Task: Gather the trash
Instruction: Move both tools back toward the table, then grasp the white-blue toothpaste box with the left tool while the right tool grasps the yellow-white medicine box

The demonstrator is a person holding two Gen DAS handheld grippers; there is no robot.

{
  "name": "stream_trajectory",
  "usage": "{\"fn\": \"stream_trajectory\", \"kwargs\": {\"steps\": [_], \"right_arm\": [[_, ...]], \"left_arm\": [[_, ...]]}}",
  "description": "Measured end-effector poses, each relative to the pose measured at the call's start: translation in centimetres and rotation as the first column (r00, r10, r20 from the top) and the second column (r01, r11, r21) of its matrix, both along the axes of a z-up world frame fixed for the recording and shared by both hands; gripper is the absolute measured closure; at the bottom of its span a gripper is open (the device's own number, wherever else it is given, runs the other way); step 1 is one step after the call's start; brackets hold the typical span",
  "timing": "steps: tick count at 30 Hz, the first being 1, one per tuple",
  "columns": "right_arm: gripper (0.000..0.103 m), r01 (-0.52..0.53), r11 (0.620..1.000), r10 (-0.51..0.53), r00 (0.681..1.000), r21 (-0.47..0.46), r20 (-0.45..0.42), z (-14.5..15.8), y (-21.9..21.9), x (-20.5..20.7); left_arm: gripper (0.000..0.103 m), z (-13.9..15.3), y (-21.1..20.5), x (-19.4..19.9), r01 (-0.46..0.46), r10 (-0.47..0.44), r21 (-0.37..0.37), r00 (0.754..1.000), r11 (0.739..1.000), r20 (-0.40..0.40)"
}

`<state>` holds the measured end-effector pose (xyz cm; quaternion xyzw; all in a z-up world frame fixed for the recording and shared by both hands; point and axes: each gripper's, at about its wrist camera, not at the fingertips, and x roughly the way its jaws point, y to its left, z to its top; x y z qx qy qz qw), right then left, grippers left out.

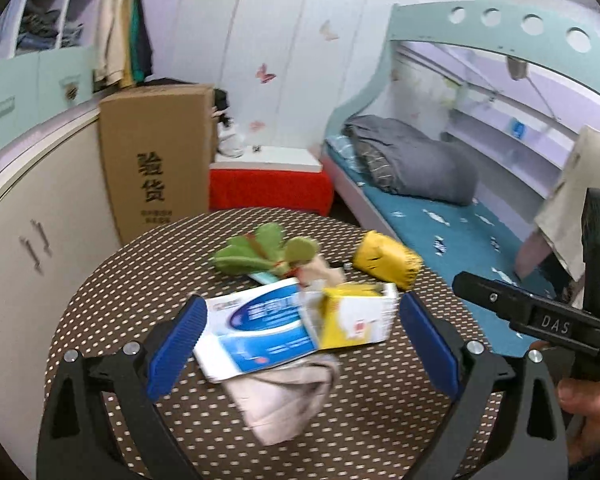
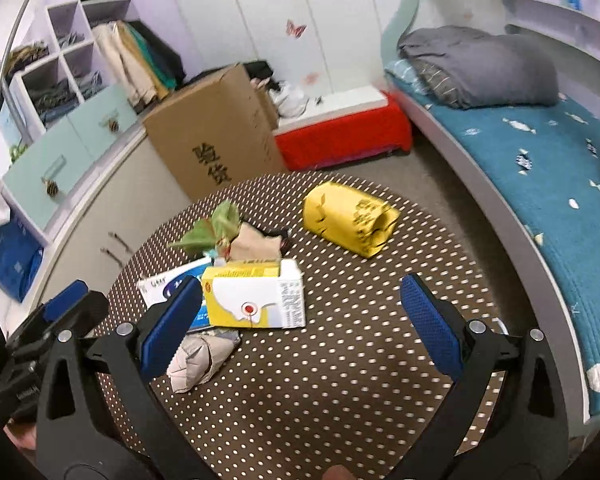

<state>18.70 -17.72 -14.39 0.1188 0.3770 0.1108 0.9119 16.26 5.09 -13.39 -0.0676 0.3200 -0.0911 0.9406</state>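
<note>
Left wrist: left hand-held gripper (image 1: 300, 336) spread wide, empty, around blue medicine box (image 1: 256, 332) overlapping yellow carton (image 1: 356, 320) on the desk (image 1: 112, 300); closing could pinch both.
Right wrist: right hand-held gripper (image 2: 300, 316) released; yellow carton (image 2: 256, 296) beside its left finger, crumpled yellow bag (image 2: 348, 218) beyond, could roll.

We see a small bedroom with pale lilac walls (image 1: 284, 20) carrying butterfly stickers (image 1: 265, 74). A round table with a brown polka-dot cloth (image 2: 340, 380) sits in the foreground. Behind it a tall cardboard box (image 1: 156, 160) stands against a cream cabinet (image 1: 16, 240) with mint drawers (image 2: 72, 148). Open cubby shelves (image 2: 64, 40) hold folded clothes, and garments hang beside them (image 1: 120, 52). A red bench (image 1: 268, 192) lies by the wall. On the right a mint-framed bunk bed (image 1: 520, 28) has a teal sheet (image 2: 540, 184) and a grey duvet (image 1: 412, 160).
</note>
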Motion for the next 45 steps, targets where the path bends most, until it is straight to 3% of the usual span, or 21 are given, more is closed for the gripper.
{"fn": "stream_trajectory", "kwargs": {"steps": [8,14,24,29,30,32,35,38,39,40,41,45], "right_arm": [[0.006,-0.062,0.997,0.061,0.997,-0.034,-0.051,-3.1,4.0,1.9],[0.006,-0.076,0.995,0.071,0.994,-0.061,-0.080,-4.7,6.8,3.3],[0.006,-0.024,0.986,0.005,0.994,-0.163,-0.111,-6.7,8.6,5.4],[0.006,-0.017,0.994,0.006,0.994,-0.108,-0.108,-7.1,5.6,4.6],[0.007,-0.014,0.994,0.003,0.994,-0.106,-0.107,-7.1,4.8,4.3],[0.012,-0.007,0.995,-0.004,0.994,-0.096,-0.114,-7.3,3.7,4.1],[0.028,-0.004,0.996,-0.007,0.992,-0.088,-0.122,-7.7,2.5,3.8],[0.041,-0.003,0.995,-0.008,0.994,-0.095,-0.113,-7.9,1.9,3.4],[0.045,0.001,0.995,-0.012,0.994,-0.099,-0.111,-8.0,1.8,3.2],[0.047,0.011,0.995,-0.022,0.994,-0.104,-0.106,-8.0,1.7,3.2],[0.050,0.017,0.994,-0.027,0.995,-0.106,-0.100,-8.0,1.5,3.0],[0.056,0.026,0.993,-0.036,0.996,-0.119,-0.081,-8.1,1.3,2.5]], "left_arm": [[0.008,-3.1,4.0,0.6,-0.084,0.085,0.018,0.995,0.996,-0.057],[0.008,-4.4,5.4,1.7,-0.095,0.098,0.030,0.992,0.995,-0.076],[0.008,-7.5,4.9,6.3,-0.017,0.032,0.144,0.994,0.989,-0.108],[0.010,-7.7,3.3,7.5,0.066,-0.050,0.194,0.995,0.979,-0.086],[0.015,-7.6,3.0,7.4,0.084,-0.069,0.196,0.994,0.977,-0.082],[0.048,-7.7,2.5,7.4,0.112,-0.093,0.203,0.991,0.973,-0.102],[0.066,-7.8,1.9,6.7,0.132,-0.111,0.195,0.987,0.972,-0.112],[0.062,-7.5,1.0,6.0,0.138,-0.120,0.230,0.989,0.963,-0.091],[0.055,-7.5,0.6,6.0,0.134,-0.116,0.257,0.990,0.957,-0.084],[0.038,-7.5,0.3,5.9,0.134,-0.116,0.270,0.990,0.954,-0.080],[0.032,-7.3,0.1,6.0,0.133,-0.119,0.279,0.991,0.951,-0.069],[0.032,-7.5,-0.9,7.0,0.165,-0.152,0.296,0.986,0.941,-0.065]]}}
